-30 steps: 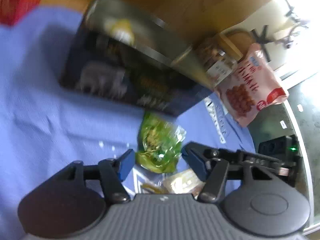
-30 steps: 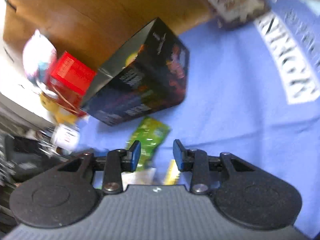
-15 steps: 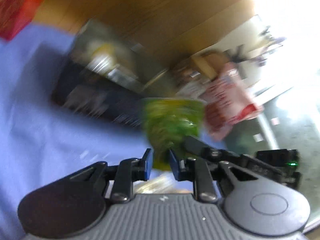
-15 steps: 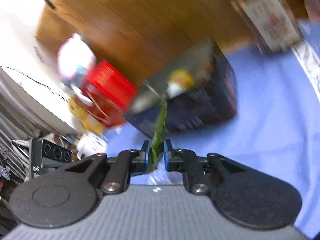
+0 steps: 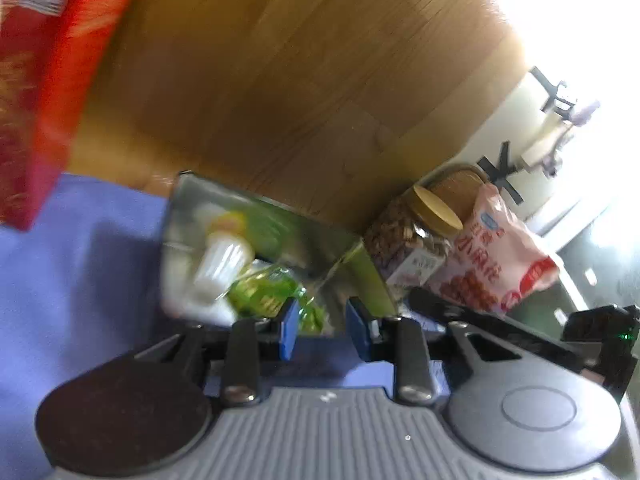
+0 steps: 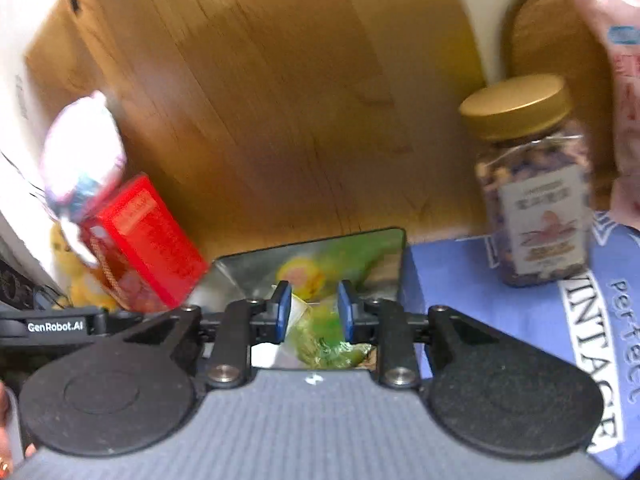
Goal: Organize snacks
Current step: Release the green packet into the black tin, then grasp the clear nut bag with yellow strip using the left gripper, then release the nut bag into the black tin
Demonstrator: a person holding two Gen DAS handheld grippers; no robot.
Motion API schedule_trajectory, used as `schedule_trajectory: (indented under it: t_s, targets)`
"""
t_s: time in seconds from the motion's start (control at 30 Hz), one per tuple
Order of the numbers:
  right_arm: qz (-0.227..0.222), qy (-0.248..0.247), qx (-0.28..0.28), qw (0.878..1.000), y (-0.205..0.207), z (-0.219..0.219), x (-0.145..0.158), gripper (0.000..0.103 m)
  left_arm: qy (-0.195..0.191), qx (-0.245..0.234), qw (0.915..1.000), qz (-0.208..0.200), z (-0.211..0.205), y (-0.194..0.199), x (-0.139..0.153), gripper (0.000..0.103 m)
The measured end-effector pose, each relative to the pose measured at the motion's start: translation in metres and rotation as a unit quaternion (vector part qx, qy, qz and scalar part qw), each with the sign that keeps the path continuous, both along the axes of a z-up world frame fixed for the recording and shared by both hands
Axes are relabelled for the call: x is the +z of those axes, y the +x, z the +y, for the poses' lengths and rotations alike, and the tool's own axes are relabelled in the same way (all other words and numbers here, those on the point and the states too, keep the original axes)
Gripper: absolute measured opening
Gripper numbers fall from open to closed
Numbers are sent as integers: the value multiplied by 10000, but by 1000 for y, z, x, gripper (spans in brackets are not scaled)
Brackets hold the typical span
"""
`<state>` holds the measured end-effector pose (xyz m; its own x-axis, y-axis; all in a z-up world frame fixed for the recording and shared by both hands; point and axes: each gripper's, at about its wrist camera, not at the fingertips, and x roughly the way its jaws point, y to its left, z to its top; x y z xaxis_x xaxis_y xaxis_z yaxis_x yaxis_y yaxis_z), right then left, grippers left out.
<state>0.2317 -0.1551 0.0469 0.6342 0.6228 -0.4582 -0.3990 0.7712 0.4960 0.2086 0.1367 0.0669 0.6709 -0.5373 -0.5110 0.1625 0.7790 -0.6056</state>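
Snacks at frame centre: one green packet (image 5: 276,296) in the open box (image 5: 240,216), both tools' jaws just parted, left tool (image 5: 322,330) and right tool (image 6: 312,310) empty; one jar (image 6: 532,184), one red box (image 6: 148,240).

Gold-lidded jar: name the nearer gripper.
Right. The right gripper, over the open box, has the jar just to its right; the left gripper sits farther left. Both jaws just opened, gripping nothing.

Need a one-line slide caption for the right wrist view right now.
Right gripper, just reopened, above the green snack packet lying in the open box; nut jar at right.
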Motion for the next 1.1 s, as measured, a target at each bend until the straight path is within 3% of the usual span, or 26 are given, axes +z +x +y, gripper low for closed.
schedule_trajectory:
  t_s: [0.17,0.23,0.27,0.4,0.5,0.57,0.63,0.7,0.8,0.87,1.1]
  targets:
    - [479,711,264,9960,-60,-53,-28,34,7,-464,9985,277,-6,-50,-19,26]
    - [662,801,263,9942,-82,-65,-38,35,-54,-765,9959,477,-21,-66,-31,38]
    - [735,792,228,9939,-92,-69,-44,35,-97,-860,9945,584,-29,-71,-35,45]
    - [780,641,210,9947,-127,-80,-48,41,-19,-921,9929,756,-48,-79,-47,61]
    - [696,298,343,9965,-137,-71,-51,41,-183,-915,9904,1019,-52,-78,-59,61]
    - [526,47,630,9966,-142,-59,-53,47,-228,-884,9898,1091,-57,-78,-65,57]
    - [379,-293,745,9961,-146,-41,-52,52,87,-824,9916,994,-65,-80,-65,47]
    - [234,-614,767,9949,-146,-23,-52,52,156,-680,9927,987,-65,-81,-65,42]
    - [82,-938,703,9931,-146,-9,-52,36,115,-483,9945,917,-55,-81,-57,36]
    - [-41,-927,744,9929,-149,-5,-47,28,233,-419,9969,626,-52,-85,-42,36]
    - [-1039,-858,628,9889,-126,15,1,27,174,-95,9992,-356,-29,-70,21,36]
